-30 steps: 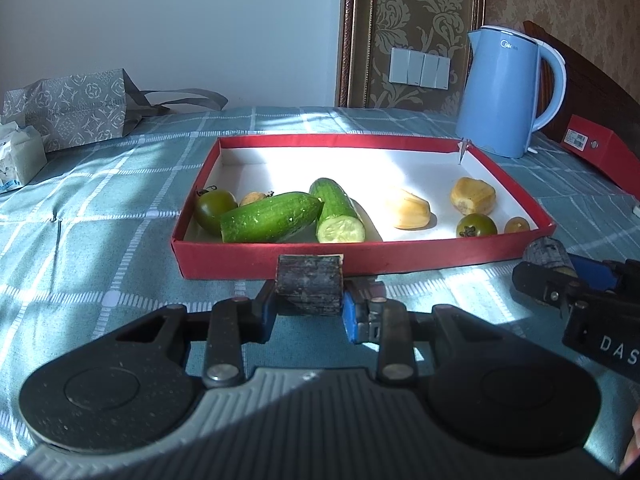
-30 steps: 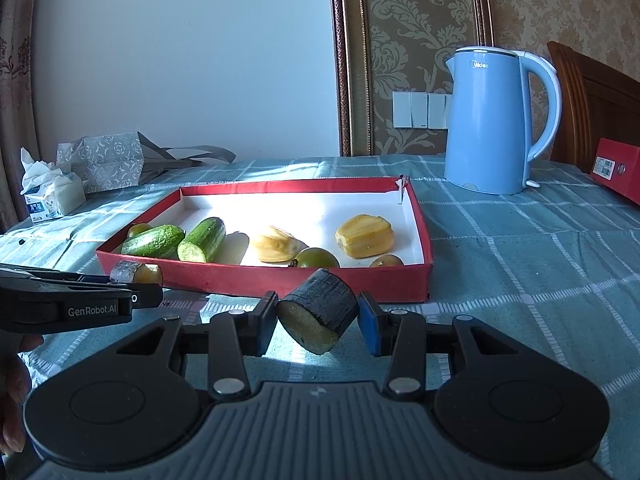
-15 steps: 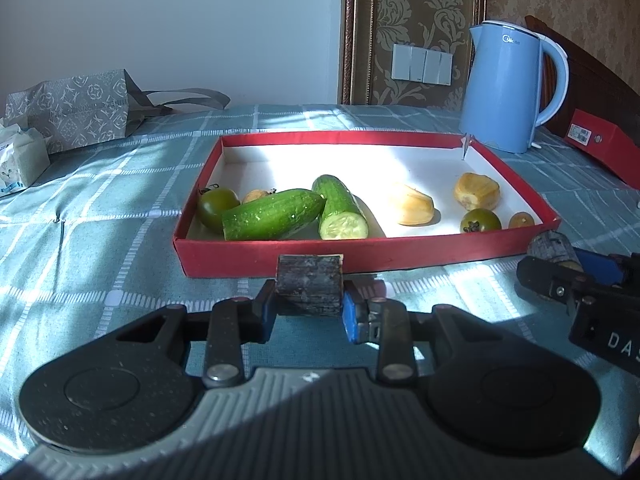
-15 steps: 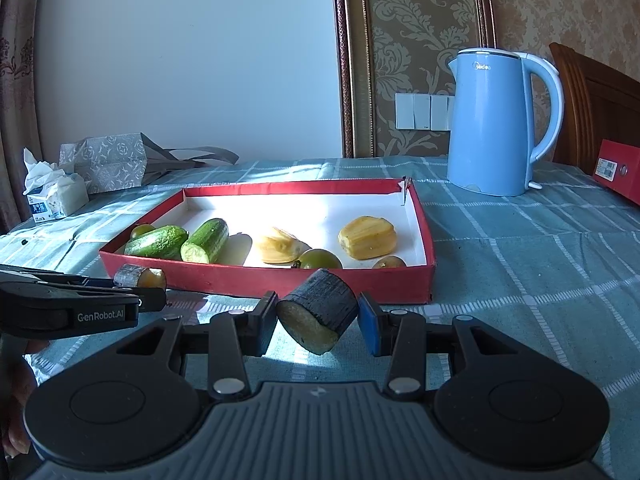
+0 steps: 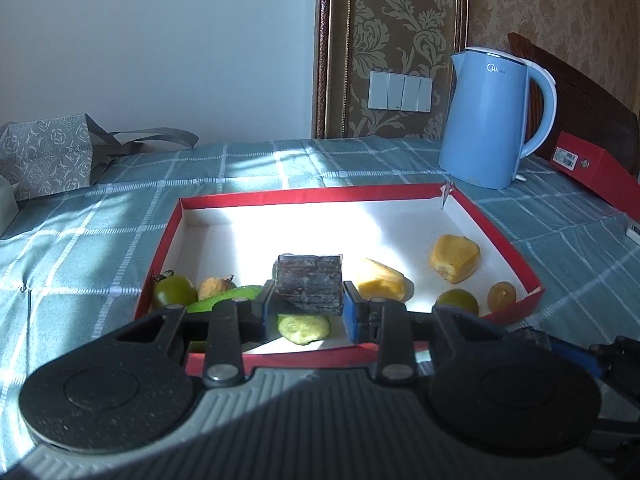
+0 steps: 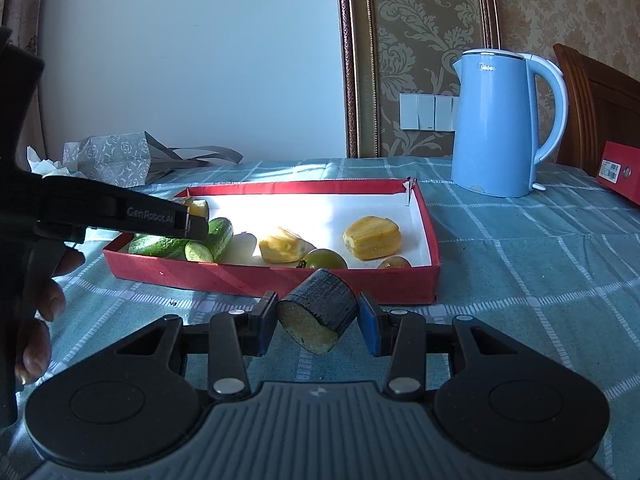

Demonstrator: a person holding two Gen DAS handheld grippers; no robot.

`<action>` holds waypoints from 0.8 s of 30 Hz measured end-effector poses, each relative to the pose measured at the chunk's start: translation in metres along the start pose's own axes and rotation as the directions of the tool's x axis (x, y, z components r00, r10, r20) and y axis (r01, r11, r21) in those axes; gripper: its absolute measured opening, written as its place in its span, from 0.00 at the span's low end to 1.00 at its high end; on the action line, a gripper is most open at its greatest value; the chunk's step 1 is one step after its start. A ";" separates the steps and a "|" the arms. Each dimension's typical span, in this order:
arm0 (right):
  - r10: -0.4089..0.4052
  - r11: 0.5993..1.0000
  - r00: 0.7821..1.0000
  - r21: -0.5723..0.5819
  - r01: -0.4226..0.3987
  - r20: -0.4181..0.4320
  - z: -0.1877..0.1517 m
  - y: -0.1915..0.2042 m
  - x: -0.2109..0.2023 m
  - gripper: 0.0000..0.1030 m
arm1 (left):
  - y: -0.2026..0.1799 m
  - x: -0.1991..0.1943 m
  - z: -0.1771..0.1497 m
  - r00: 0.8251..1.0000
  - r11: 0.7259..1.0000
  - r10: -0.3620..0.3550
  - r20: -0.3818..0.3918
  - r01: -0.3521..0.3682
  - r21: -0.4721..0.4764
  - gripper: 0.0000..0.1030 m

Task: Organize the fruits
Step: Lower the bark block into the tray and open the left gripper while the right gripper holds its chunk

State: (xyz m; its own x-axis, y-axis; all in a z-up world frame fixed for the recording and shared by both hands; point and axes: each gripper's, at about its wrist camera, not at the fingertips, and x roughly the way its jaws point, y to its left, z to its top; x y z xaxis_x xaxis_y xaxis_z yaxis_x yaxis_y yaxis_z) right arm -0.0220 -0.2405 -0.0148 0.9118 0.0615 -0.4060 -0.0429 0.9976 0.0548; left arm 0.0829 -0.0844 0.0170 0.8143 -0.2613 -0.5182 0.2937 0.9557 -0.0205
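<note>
A red tray (image 5: 496,229) (image 6: 434,240) on the teal cloth holds cucumbers (image 6: 218,234), green tomatoes (image 5: 173,290), and yellow fruit pieces (image 5: 455,258) (image 6: 372,237). My left gripper (image 5: 309,312) is shut on a dark-skinned fruit chunk (image 5: 310,285) and holds it above the tray's near part, over the cut cucumber (image 5: 304,328). In the right wrist view the left gripper (image 6: 196,220) reaches over the tray's left end. My right gripper (image 6: 318,322) is shut on a second dark-skinned chunk (image 6: 320,316) with a yellow cut face, just in front of the tray.
A blue kettle (image 5: 490,116) (image 6: 500,120) stands behind the tray at the right. A red box (image 5: 592,168) lies at the far right by a wooden chair. A grey patterned bag (image 5: 44,156) (image 6: 116,156) and tissues sit at the back left.
My left gripper has risen and moved forward with its chunk, from in front of the tray to over its near part. The right gripper has stayed put with its chunk.
</note>
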 end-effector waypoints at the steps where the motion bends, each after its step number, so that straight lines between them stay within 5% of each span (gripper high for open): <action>1: 0.001 1.000 1.000 0.000 -0.001 0.000 0.000 0.000 0.000 0.41 | -0.002 0.005 0.003 1.000 1.000 -0.008 -0.003 0.008 -0.001 0.29; 21: 0.026 1.000 1.000 0.000 -0.026 -0.017 -0.001 0.002 0.001 0.41 | -0.018 0.089 0.024 0.995 0.998 0.063 -0.078 -0.063 -0.001 0.30; 23: 0.027 1.000 0.999 0.001 -0.027 -0.020 -0.001 0.002 0.002 0.41 | -0.017 0.087 0.024 0.995 0.998 0.068 -0.066 -0.068 -0.002 0.36; 24: 0.027 1.000 0.999 0.002 -0.027 -0.020 -0.001 0.002 0.002 0.41 | -0.017 0.084 0.024 0.996 0.997 0.076 -0.052 -0.076 -0.001 0.47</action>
State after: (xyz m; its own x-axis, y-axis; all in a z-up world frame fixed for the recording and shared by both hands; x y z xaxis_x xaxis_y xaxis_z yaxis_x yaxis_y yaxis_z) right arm -0.0208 -0.2384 -0.0161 0.9018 0.0893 -0.4229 -0.0669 0.9955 0.0675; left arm 0.1581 -0.1260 -0.0051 0.8071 -0.1802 -0.5623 0.2301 0.9730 0.0184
